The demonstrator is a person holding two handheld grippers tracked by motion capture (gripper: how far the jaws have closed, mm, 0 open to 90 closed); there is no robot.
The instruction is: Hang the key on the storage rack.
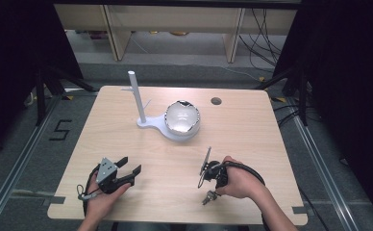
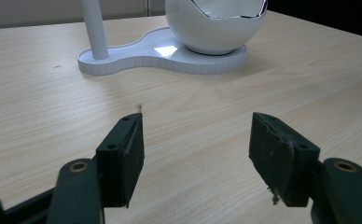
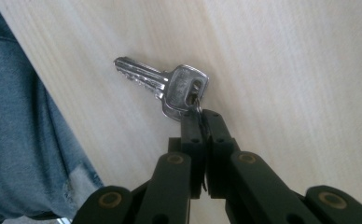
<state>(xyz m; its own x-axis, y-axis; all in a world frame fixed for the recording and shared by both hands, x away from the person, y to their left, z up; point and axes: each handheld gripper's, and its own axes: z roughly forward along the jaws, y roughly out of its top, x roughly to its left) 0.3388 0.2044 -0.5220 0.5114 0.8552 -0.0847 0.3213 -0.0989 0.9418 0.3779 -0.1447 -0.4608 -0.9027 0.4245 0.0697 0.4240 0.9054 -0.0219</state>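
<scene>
A silver key [image 3: 170, 86] hangs over the table's near edge from a small ring, and my right gripper [image 3: 200, 112] is shut on that ring. In the high view the right gripper [image 1: 212, 189] points down and toward the person, with the key [image 1: 208, 197] dangling below it. My left gripper [image 1: 130, 164] rests near the front left of the table, open and empty. In the left gripper view its jaws [image 2: 195, 135] stand wide apart, facing a white stand [image 2: 137, 58] with an upright pole [image 2: 94, 28] and a glossy white bowl [image 2: 214, 25].
The white stand [image 1: 148, 123] with its pole [image 1: 136, 96] and bowl [image 1: 182, 118] sits at the table's middle back. A round cable hole [image 1: 216, 101] lies behind the bowl. The person's blue jeans [image 3: 25, 140] show below the table edge [image 3: 76, 126].
</scene>
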